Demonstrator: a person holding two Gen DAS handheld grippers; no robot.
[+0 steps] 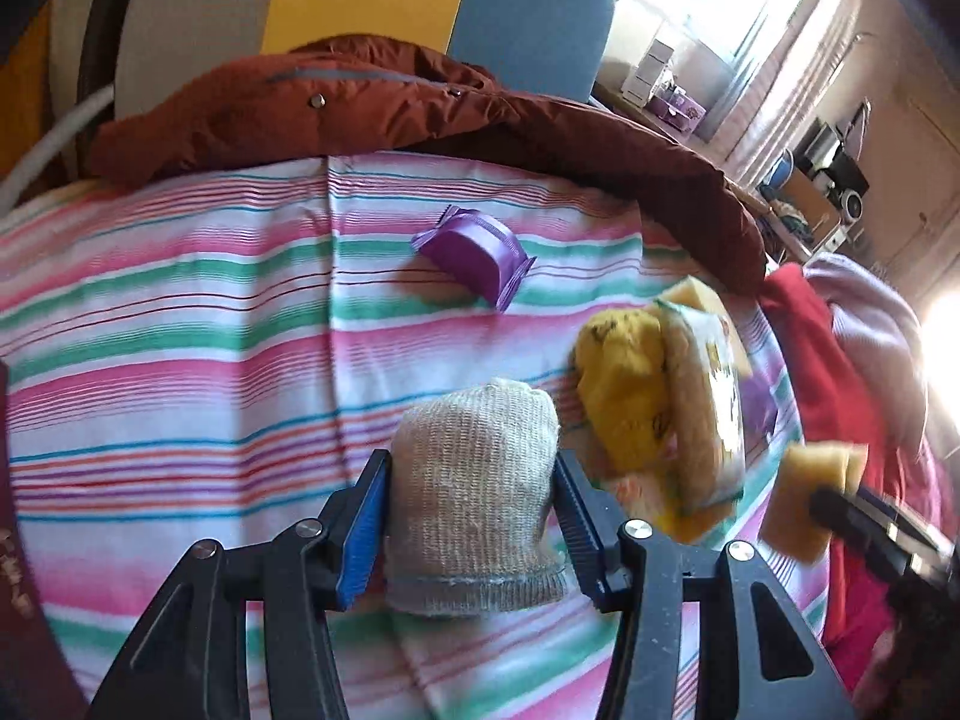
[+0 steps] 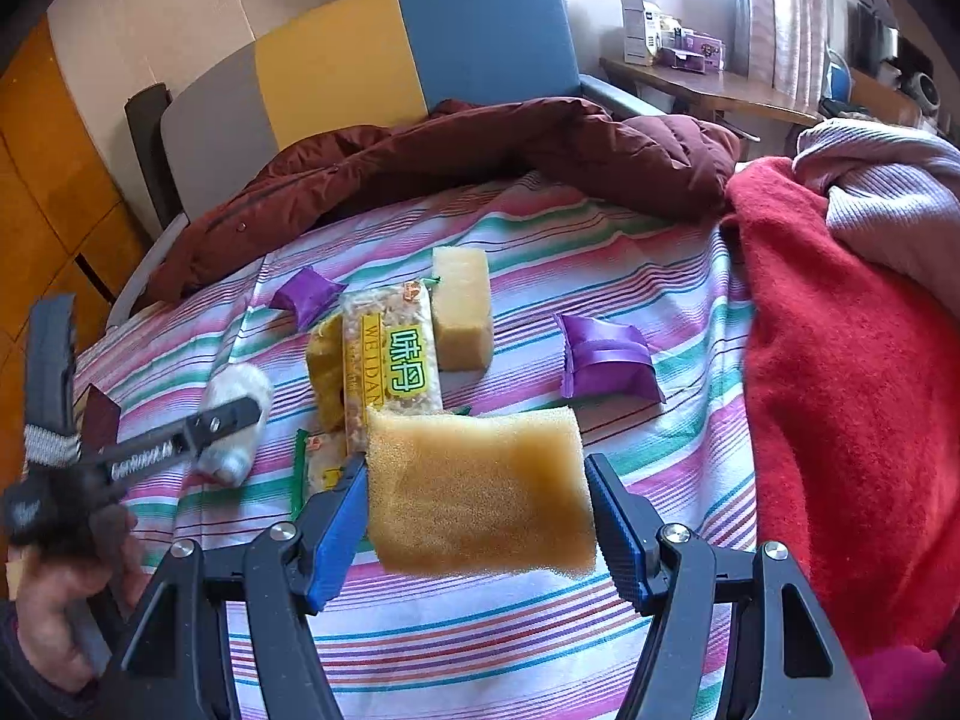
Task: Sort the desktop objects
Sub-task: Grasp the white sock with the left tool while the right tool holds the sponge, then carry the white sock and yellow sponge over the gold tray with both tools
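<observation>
Striped sheet [image 2: 600,630] carries purple packets [image 2: 606,360]; left tool [image 1: 471,510] grips sock [image 1: 474,498], right tool [image 2: 477,516] grips sponge [image 2: 480,492].

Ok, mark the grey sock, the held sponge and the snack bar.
grey sock [image 1: 474,480]: left wrist view, middle of its knit body.
sponge [image 2: 480,492]: right wrist view, centre of its broad face.
snack bar [image 2: 393,348]: right wrist view, its green label.

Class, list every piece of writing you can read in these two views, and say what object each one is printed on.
"WEIDAN" (last letters partly hidden): up the clear snack bar wrapper.
"味丹", as best it reads: that wrapper's green and yellow label.
Boxes on the far desk: print too small to read.
Left gripper arm: marking blurred, unreadable.
Grey sock, sponge, purple packets: no text.
</observation>
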